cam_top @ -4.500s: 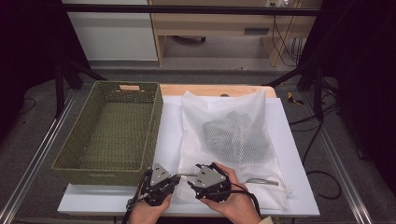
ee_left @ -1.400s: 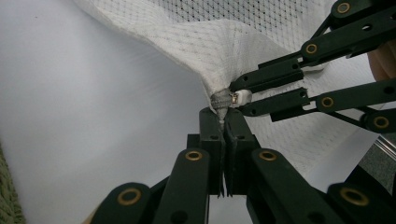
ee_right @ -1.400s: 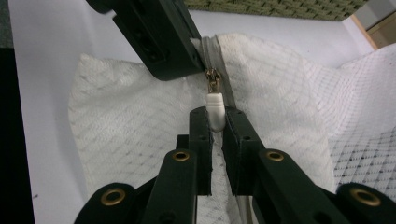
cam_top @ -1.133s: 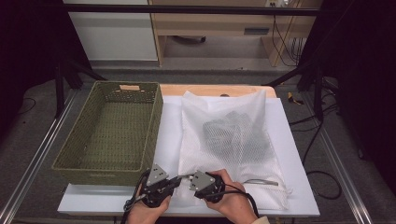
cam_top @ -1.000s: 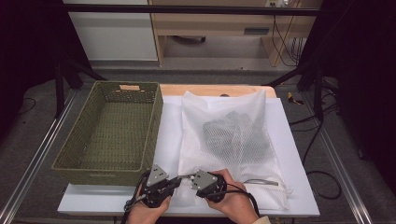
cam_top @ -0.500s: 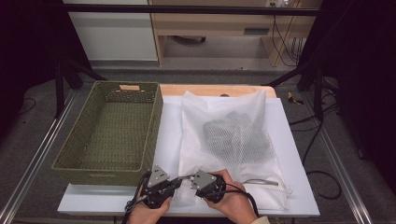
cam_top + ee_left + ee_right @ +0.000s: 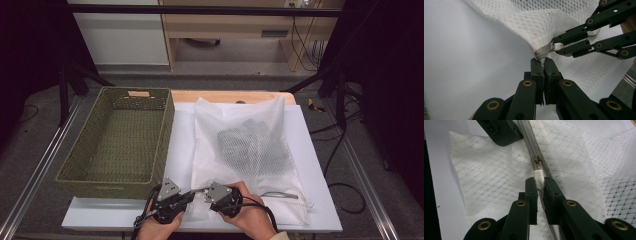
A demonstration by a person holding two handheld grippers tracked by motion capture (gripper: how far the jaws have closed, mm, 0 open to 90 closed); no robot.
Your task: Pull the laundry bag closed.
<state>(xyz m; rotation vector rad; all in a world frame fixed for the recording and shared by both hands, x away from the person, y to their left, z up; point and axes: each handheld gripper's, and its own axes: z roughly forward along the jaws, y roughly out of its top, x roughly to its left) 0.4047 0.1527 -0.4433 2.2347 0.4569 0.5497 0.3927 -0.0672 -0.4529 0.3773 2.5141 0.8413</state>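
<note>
Since the earliest picture, both hands have drawn slightly nearer the front edge of the table, and over the last second neither has shifted; the bag and basket lie as they did.

At the near left corner of the white mesh laundry bag point(image 7: 245, 150), the left gripper point(image 7: 543, 65) has its jaws pressed together on the end of the bag's grey zipper tape point(image 7: 541, 157), lifting that corner a little off the white table top point(image 7: 320, 200). Just beside it, the right gripper point(image 7: 539, 183) pinches the white zipper pull point(image 7: 539, 176) between its jaws; the metal slider point(image 7: 537, 161) sits on the tape just ahead of the pull. In the left gripper view the right gripper's jaws come in from the right, holding the pull close against the left gripper's own tips.

Inside the bag a dark bundle of fabric point(image 7: 252, 145) shows through the netting, lying around the bag's middle. What kind of garment it is cannot be told.

To the left of the bag stands an olive woven basket point(image 7: 165, 130), its long side just beside the bag's left edge. Nothing lies between the grippers and the basket apart from bare table top. A pale label point(image 7: 138, 93) sits on the basket's far wall.
</note>
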